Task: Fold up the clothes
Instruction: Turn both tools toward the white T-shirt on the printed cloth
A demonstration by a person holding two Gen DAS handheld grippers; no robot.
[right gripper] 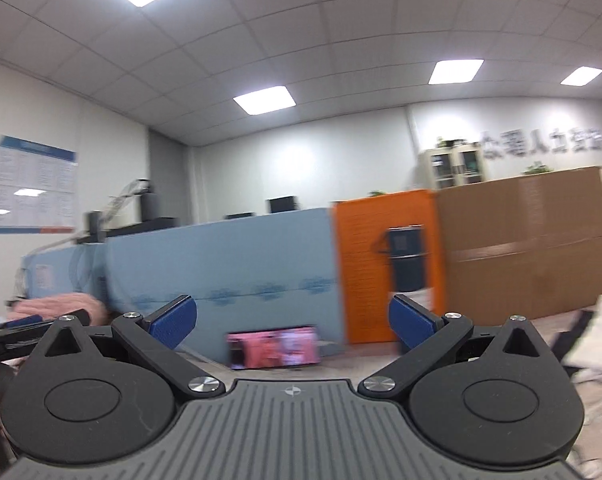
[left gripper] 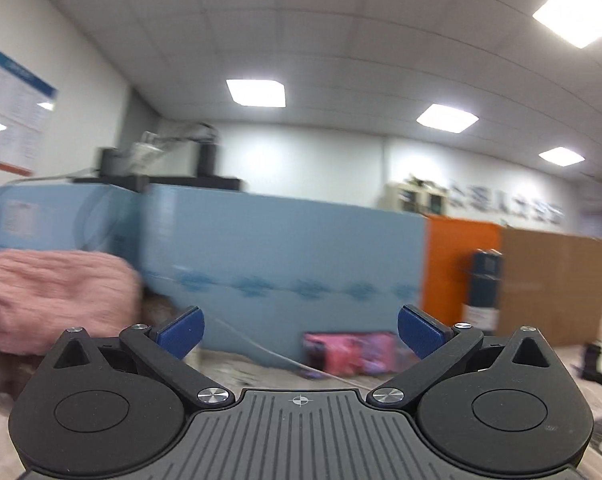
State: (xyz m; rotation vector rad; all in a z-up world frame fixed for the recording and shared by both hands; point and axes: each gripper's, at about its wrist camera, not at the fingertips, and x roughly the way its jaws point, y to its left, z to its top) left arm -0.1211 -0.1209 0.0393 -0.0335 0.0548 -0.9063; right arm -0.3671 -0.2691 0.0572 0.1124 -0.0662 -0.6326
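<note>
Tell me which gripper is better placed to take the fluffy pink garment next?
Left, probably. In its view the fluffy pink garment looms large just beside the open left gripper. From the open right gripper, it appears small, beyond the other gripper.

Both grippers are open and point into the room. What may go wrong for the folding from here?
1. Both views are blurred, so aim may be poor.
2. The left gripper and right gripper hold nothing; the pink garment sits off to the left, so a grasp could miss it.
</note>
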